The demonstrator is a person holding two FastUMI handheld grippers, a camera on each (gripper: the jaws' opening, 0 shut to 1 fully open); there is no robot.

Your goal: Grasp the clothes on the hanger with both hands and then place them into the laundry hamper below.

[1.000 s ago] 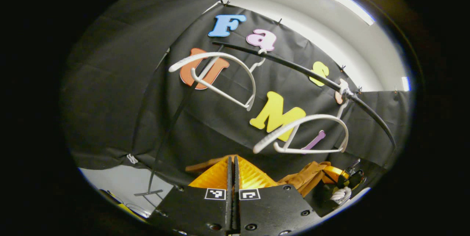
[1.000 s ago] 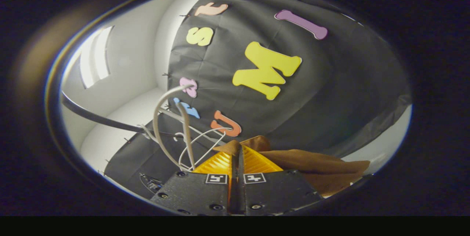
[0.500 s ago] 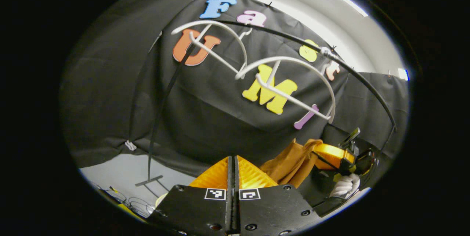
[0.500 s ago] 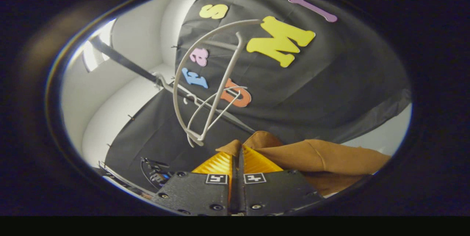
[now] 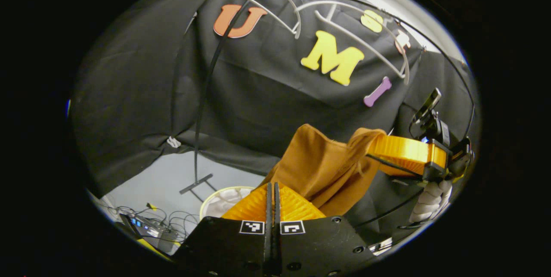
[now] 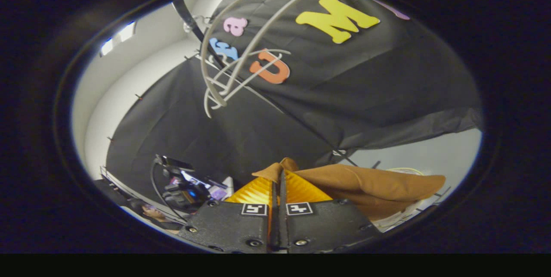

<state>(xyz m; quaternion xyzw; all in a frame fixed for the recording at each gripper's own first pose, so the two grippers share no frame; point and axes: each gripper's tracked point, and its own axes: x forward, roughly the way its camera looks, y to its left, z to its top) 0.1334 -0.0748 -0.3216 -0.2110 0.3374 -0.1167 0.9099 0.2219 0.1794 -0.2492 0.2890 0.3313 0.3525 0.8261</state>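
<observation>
A brown garment [image 5: 327, 160] hangs stretched between my two grippers, below the rail. In the left gripper view my left gripper [image 5: 271, 185] is shut, with a corner of the cloth running up and right from its tips. The right gripper [image 5: 402, 151], held by a gloved hand [image 5: 430, 199], pinches the other end. In the right gripper view the right gripper [image 6: 280, 173] is shut on the garment [image 6: 370, 186], which drapes off to the right. Two bare white hangers [image 5: 366, 31] hang on the black rail above. The round pale rim of the hamper [image 5: 217, 195] lies on the floor beneath.
A thin black stand pole [image 5: 206, 96] with its foot [image 5: 196, 183] rises beside the hamper. Cables and a small device [image 5: 142, 225] lie on the floor at lower left. Camera gear [image 6: 181, 186] sits low on the left in the right gripper view, and the hangers [image 6: 224, 53] sit high.
Both grippers have come down with the brown garment. The bare hangers and rail have slid up the views, and the floor, the hamper rim and the cables have come into sight.
</observation>
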